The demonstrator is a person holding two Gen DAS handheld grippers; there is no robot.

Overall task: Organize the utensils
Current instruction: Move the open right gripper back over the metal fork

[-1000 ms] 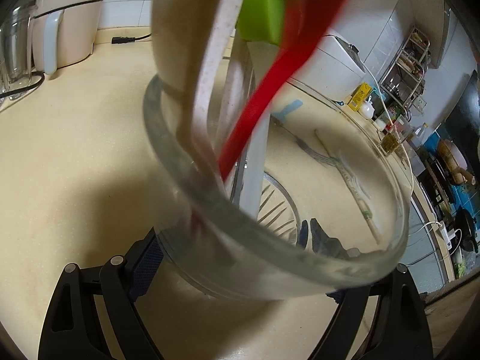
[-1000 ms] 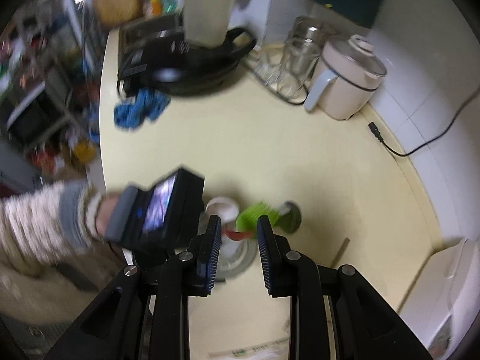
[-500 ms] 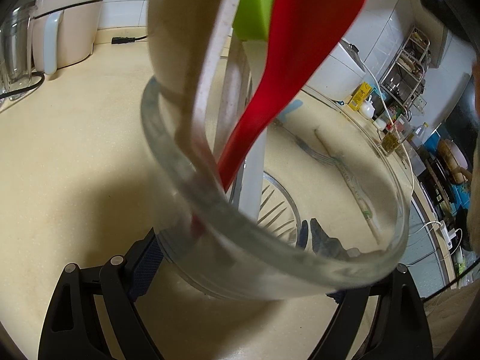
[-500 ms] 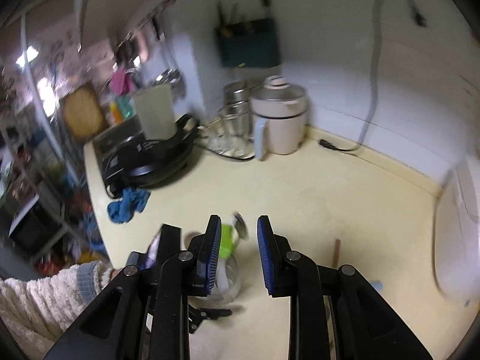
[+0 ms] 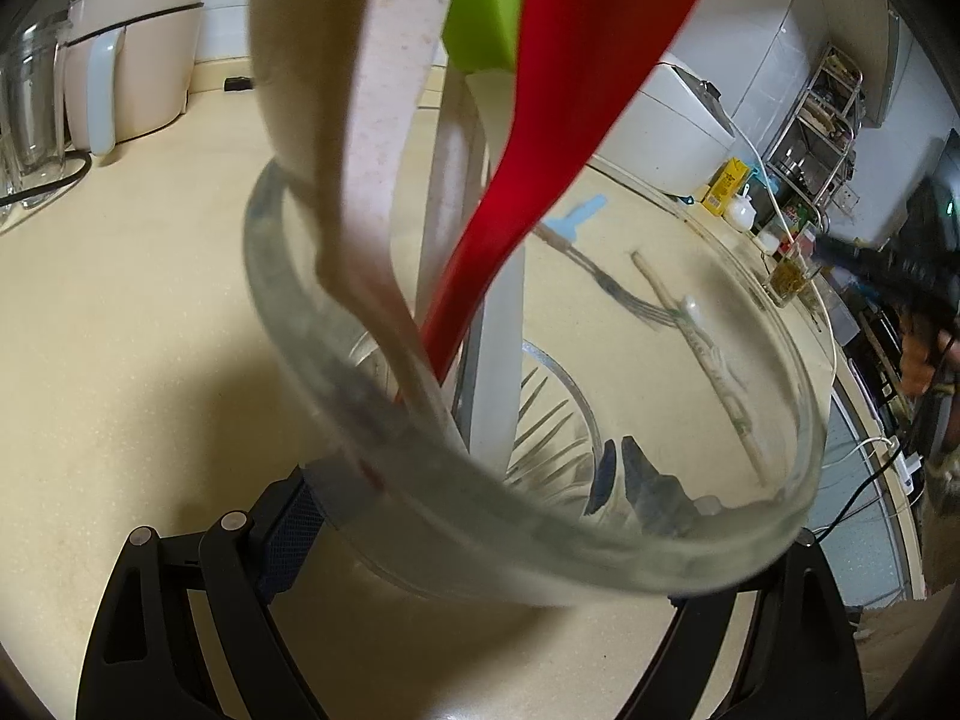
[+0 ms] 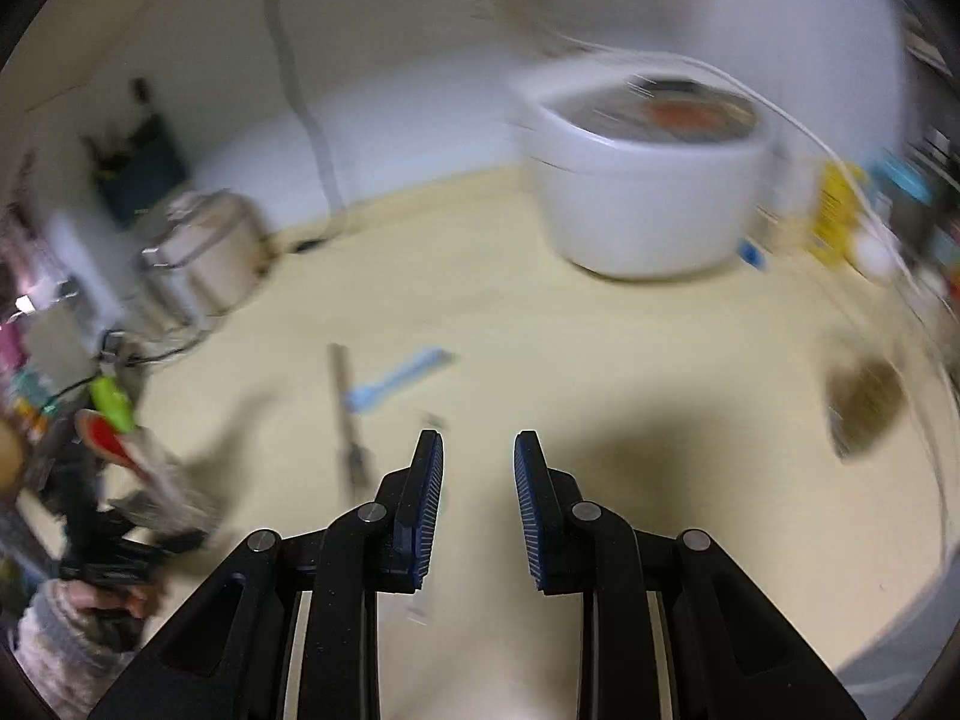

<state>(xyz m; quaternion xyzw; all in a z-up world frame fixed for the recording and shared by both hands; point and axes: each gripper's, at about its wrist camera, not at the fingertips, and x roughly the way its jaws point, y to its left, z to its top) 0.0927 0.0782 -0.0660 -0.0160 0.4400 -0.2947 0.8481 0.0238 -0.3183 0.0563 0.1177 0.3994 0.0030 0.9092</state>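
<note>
My left gripper is shut on a clear glass jar, which fills the left wrist view. In the jar stand a red spoon, a beige spatula and a green-headed brush. Through the glass I see a fork and a blue utensil lying on the yellow counter. In the blurred right wrist view my right gripper hangs open and empty above the counter. The fork and the blue utensil lie just beyond it to the left. The jar shows at the far left.
A white rice cooker stands at the back of the counter. A beige pot with a cord and glassware sits at the back left. A small dark glass stands to the right, near the counter's edge. Shelves with bottles lie past the counter's end.
The red spoon, blurred a second ago, now stands still in the jar. My right gripper swung from above the jar over to the counter with the fork. The left gripper stayed put.
</note>
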